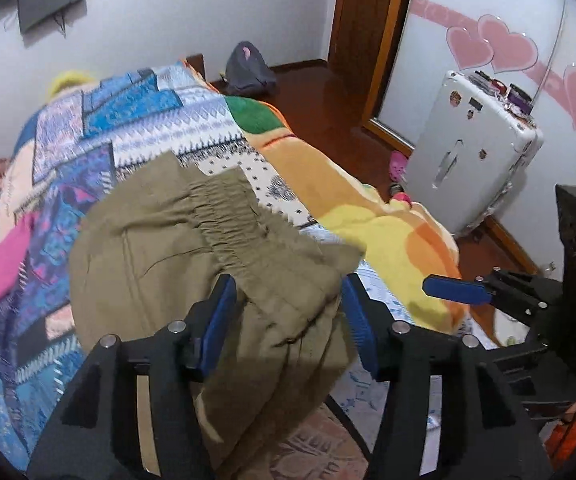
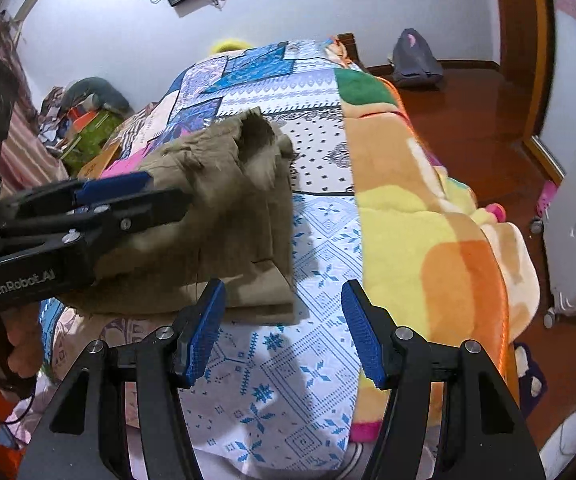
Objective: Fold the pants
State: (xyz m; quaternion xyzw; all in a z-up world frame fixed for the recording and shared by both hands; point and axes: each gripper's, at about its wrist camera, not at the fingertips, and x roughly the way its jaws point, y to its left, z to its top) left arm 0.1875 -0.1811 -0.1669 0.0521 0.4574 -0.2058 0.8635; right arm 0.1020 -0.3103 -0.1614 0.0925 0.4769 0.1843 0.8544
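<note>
Olive-green pants lie bunched on the patterned bedspread, the elastic waistband across the middle. My left gripper is open, its blue pads on either side of a fold of the pants; the cloth lies between the jaws, which do not clamp it. In the right wrist view the pants sit as a folded heap at centre left, and the left gripper reaches into them from the left. My right gripper is open and empty over the bedspread, just right of the heap's near edge. It also shows in the left wrist view.
A yellow and orange blanket covers the bed's right side. A white suitcase stands on the wooden floor to the right, with pink shoes beside it. A grey bag sits by the far wall. Clutter lies left of the bed.
</note>
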